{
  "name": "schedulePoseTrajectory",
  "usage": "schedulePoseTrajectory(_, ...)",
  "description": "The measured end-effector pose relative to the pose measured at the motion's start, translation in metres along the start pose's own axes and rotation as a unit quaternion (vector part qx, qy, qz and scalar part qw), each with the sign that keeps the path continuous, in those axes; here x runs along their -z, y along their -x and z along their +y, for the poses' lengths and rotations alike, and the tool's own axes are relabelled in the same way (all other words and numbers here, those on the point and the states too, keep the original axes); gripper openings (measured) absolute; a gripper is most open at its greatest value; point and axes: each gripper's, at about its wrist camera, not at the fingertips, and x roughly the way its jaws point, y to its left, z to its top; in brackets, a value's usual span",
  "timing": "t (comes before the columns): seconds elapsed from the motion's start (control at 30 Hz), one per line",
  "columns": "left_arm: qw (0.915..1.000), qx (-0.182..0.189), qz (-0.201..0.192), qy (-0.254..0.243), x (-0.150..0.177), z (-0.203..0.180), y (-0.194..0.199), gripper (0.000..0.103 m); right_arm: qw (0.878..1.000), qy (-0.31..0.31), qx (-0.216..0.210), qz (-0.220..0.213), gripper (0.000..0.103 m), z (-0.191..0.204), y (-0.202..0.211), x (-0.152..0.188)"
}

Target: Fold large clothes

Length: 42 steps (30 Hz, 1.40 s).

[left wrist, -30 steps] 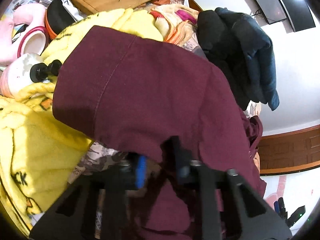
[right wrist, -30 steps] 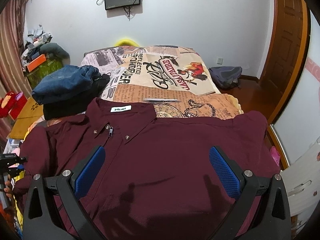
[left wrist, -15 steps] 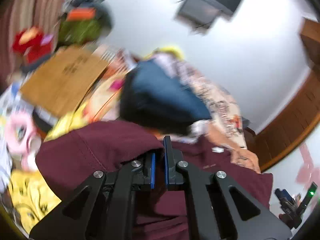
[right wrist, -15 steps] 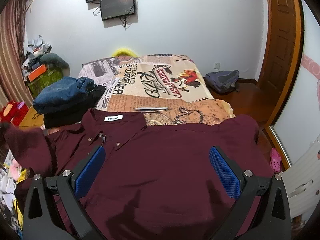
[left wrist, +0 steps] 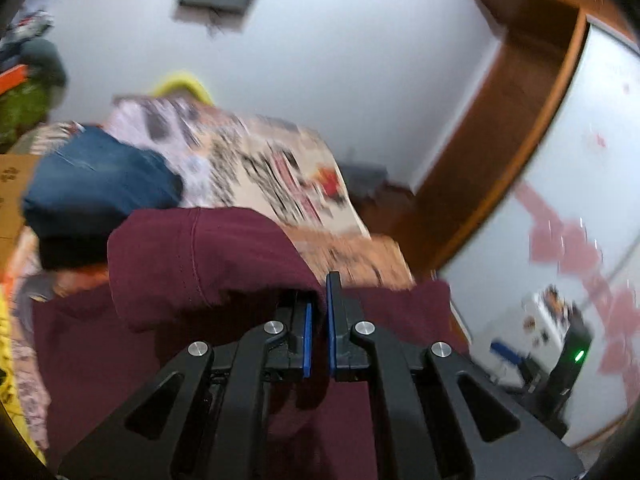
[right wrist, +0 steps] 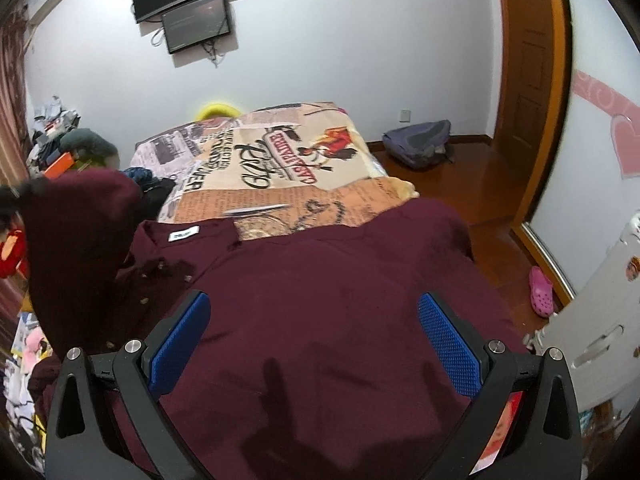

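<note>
A large maroon button-up shirt (right wrist: 320, 280) lies spread, front up, on the bed, with its collar and white label (right wrist: 184, 235) towards the far side. In the left wrist view my left gripper (left wrist: 319, 300) is shut on a fold of the shirt's sleeve (left wrist: 200, 256) and holds it up above the shirt's body. In the right wrist view that lifted sleeve (right wrist: 76, 232) hangs at the left. My right gripper (right wrist: 314, 304) hovers open over the middle of the shirt, with nothing between its blue pads (right wrist: 448, 344).
The bed has a printed newspaper-style cover (right wrist: 280, 160). A pile of folded jeans and dark clothes (left wrist: 96, 176) sits beside the shirt's collar. A backpack (right wrist: 420, 140) and a pink shoe (right wrist: 540, 292) lie on the wooden floor by the door (right wrist: 528, 80).
My left gripper shut on the sleeve, then rose and swung over towards the shirt's body, rolling as it went. The right gripper drifted a little over the shirt and stayed open.
</note>
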Motion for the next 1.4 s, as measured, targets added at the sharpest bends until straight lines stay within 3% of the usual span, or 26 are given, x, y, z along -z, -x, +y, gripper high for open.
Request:
schedulePoseTrajectory(0.17,0.9948,0.017,0.099,-0.014,0.036,-0.022,-0.059,0.005,1.0,-0.004,0.012,0.008,0.103,-0.01,0.001,0.005)
schedulePoseTrajectory(0.4,0.9863,-0.003,0.162,-0.034,0.085,-0.042,-0.082,0.006,1.0,-0.007,0.006,0.026,0.103,-0.01,-0.004,0.009)
schedulePoseTrajectory(0.5,0.9844,-0.012,0.164,-0.062,0.092,-0.044,-0.072,0.017,0.999,0.004,0.003,0.034,0.103,-0.005,-0.007,0.009)
schedulePoseTrajectory(0.57,0.9855,-0.023,0.147,-0.08,0.089,-0.044,-0.06,0.038,0.999,0.017,0.001,0.035,0.103,0.002,-0.007,0.007)
schedulePoseTrajectory(0.67,0.9888,-0.045,0.09,-0.11,0.081,-0.039,-0.029,0.061,0.999,0.034,-0.006,0.033,0.103,0.014,-0.006,0.003)
schedulePoseTrajectory(0.73,0.9892,-0.057,0.059,-0.121,0.074,-0.033,-0.01,0.07,0.998,0.045,-0.016,0.032,0.103,0.023,-0.006,-0.001)
schedulePoseTrajectory(0.83,0.9894,-0.071,0.027,-0.123,0.064,-0.01,0.011,0.086,0.995,0.073,-0.049,0.042,0.103,0.045,-0.011,-0.007)
schedulePoseTrajectory(1.0,0.9871,-0.139,0.013,-0.079,0.057,0.049,0.038,0.088,0.984,0.125,-0.102,0.079,0.103,0.083,-0.032,-0.013)
schedulePoseTrajectory(1.13,0.9812,-0.189,0.023,-0.033,0.062,0.103,0.054,0.088,0.969,0.197,-0.101,0.111,0.103,0.114,-0.056,-0.004)
schedulePoseTrajectory(1.23,0.9766,-0.212,0.034,-0.002,0.075,0.14,0.065,0.088,0.953,0.256,-0.073,0.142,0.103,0.13,-0.077,0.007)
schedulePoseTrajectory(1.4,0.9637,-0.25,0.079,0.051,0.104,0.2,0.067,0.088,0.928,0.329,-0.049,0.166,0.103,0.146,-0.096,0.018)
